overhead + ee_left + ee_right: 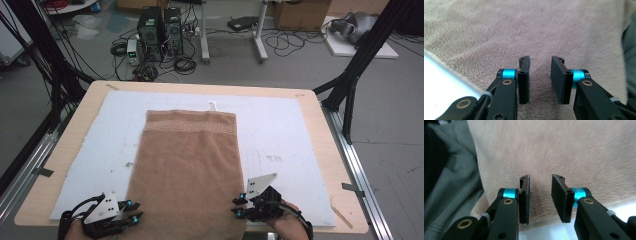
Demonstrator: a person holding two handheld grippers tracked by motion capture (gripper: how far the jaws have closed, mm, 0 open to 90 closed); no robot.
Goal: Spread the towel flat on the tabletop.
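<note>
a brown towel point(187, 165) lies flat and lengthwise on the white mat point(280, 135), its near end hanging over the table's near edge. left gripper point(131, 211) and right gripper point(239, 206) flank its near corners, jaws narrowly parted, gripping nothing; judging by this, any folding remains ahead.

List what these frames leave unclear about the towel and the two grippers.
- Towel near edge: in the high view it runs off the bottom, between the hands.
- Left gripper: jaws apart over blurred pile; whether the tips touch the towel can't be told.
- Right gripper: the same, jaws apart, contact unclear.
- White tag at the far hem: too small to read.
</note>
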